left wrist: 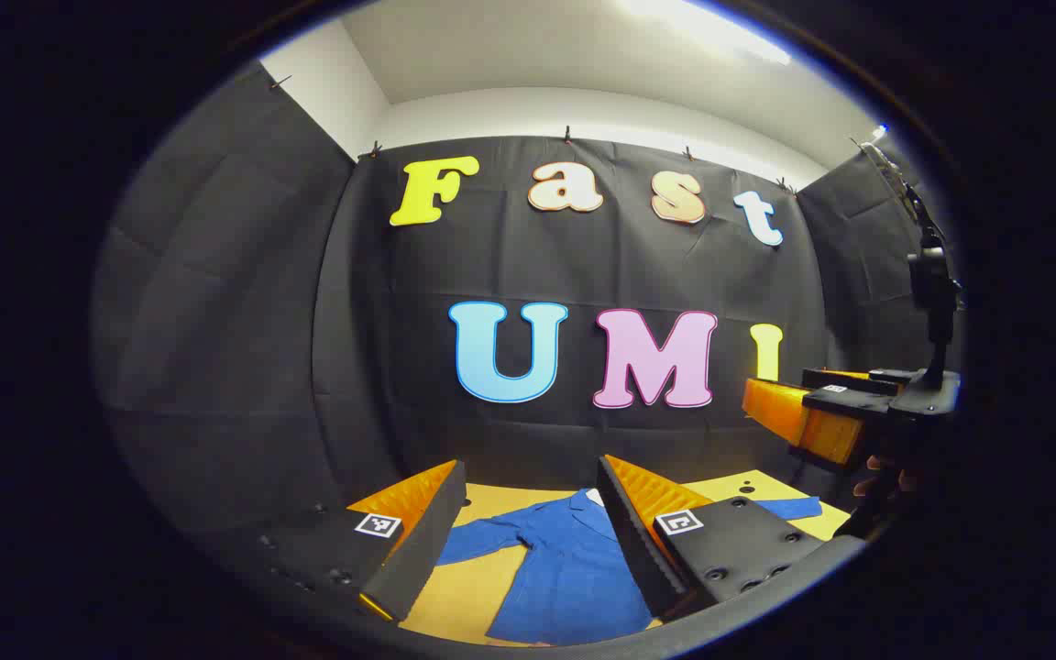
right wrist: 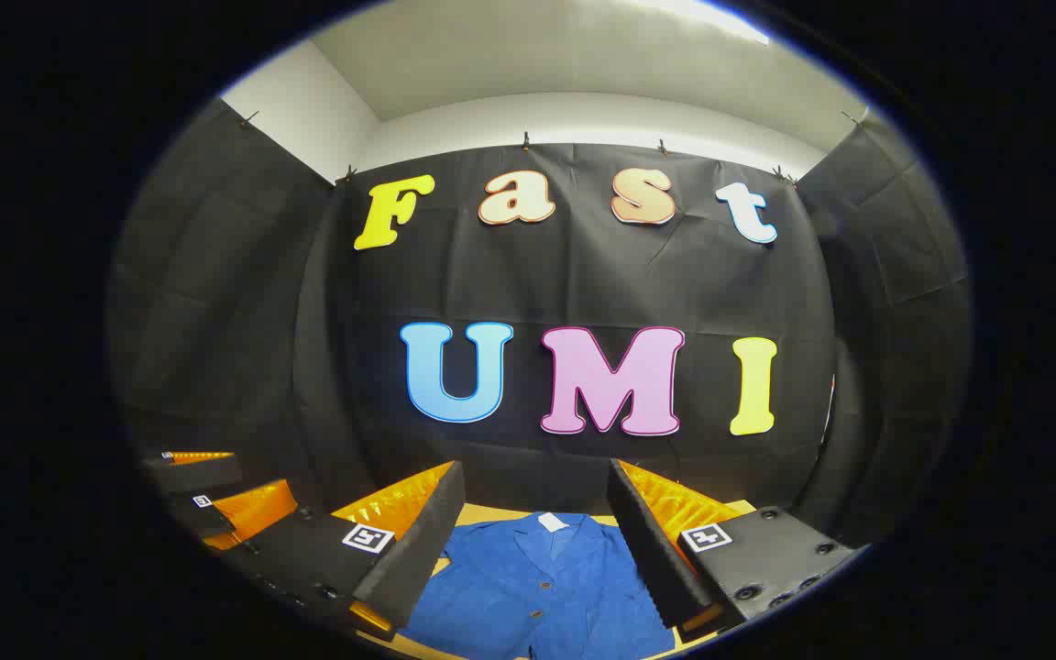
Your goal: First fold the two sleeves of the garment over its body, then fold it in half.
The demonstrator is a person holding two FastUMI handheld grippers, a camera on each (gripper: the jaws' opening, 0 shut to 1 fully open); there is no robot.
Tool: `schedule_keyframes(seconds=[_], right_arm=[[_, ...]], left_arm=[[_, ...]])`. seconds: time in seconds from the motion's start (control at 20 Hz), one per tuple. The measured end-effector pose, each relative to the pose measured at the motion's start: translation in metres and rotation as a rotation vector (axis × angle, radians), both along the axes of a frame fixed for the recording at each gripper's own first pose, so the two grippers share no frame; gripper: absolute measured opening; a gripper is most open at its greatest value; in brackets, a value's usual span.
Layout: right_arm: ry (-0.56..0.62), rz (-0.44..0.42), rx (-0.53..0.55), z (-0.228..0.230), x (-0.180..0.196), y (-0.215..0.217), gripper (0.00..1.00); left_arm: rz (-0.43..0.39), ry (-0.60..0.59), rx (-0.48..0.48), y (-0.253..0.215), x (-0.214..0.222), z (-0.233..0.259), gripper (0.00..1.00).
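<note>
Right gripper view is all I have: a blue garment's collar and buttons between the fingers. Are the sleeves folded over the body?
Observer: No. The left gripper view has one sleeve spread out flat on the yellow table, off the garment.
Operator: And the second one?
Observer: The other sleeve lies out on the table too, on the opposite side.
Operator: Where is my gripper?
Observer: The right gripper hangs above the table, a hand gripping it from below.

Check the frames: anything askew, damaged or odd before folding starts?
Nothing stands out. The blue jacket lies flat and face up on the yellow table, sleeves spread out and not yet folded. Both the left tool and the right tool hang open above it, touching nothing.
</note>
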State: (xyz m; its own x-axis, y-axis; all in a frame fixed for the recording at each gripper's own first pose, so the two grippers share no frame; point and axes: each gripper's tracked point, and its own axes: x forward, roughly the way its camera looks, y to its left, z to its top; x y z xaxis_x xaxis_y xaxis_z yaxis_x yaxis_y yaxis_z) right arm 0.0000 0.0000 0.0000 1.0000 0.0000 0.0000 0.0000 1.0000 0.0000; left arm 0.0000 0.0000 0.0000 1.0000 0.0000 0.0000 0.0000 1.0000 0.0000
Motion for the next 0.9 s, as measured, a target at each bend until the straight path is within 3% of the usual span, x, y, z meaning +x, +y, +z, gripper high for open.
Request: schedule_keyframes(seconds=[0.05,0.1,0.15,0.2,0.25,0.3,0.35,0.45,0.9], right_arm=[[-0.004,0.004,-0.005,0.001,0.005,-0.003,0.92],[-0.013,0.005,-0.008,0.004,0.01,-0.007,0.98],[-0.016,0.007,-0.006,0.006,0.015,-0.011,0.92],[-0.028,0.008,-0.002,0.008,0.018,-0.016,0.98],[-0.043,0.004,0.0,0.012,0.022,-0.024,0.92],[-0.049,0.0,-0.001,0.013,0.026,-0.031,0.92],[-0.047,-0.003,0.001,0.009,0.03,-0.037,0.98],[-0.037,-0.014,0.018,0.004,0.036,-0.052,0.98],[-0.01,-0.139,0.048,-0.013,0.039,-0.12,0.98]], left_arm=[[-0.004,-0.01,0.001,-0.003,0.003,0.004,0.83],[-0.007,-0.01,0.002,-0.007,0.009,0.003,0.83],[0.001,-0.003,0.002,-0.01,0.014,0.003,0.83],[0.008,0.0,-0.001,-0.011,0.02,0.004,0.83],[0.003,0.001,-0.005,-0.017,0.025,0.005,0.83],[0.0,0.003,-0.004,-0.025,0.03,0.005,0.83],[-0.004,0.001,0.001,-0.031,0.035,0.007,0.83],[-0.014,-0.006,0.015,-0.042,0.046,0.011,0.83],[-0.084,-0.006,0.014,-0.087,0.086,0.011,0.83]])
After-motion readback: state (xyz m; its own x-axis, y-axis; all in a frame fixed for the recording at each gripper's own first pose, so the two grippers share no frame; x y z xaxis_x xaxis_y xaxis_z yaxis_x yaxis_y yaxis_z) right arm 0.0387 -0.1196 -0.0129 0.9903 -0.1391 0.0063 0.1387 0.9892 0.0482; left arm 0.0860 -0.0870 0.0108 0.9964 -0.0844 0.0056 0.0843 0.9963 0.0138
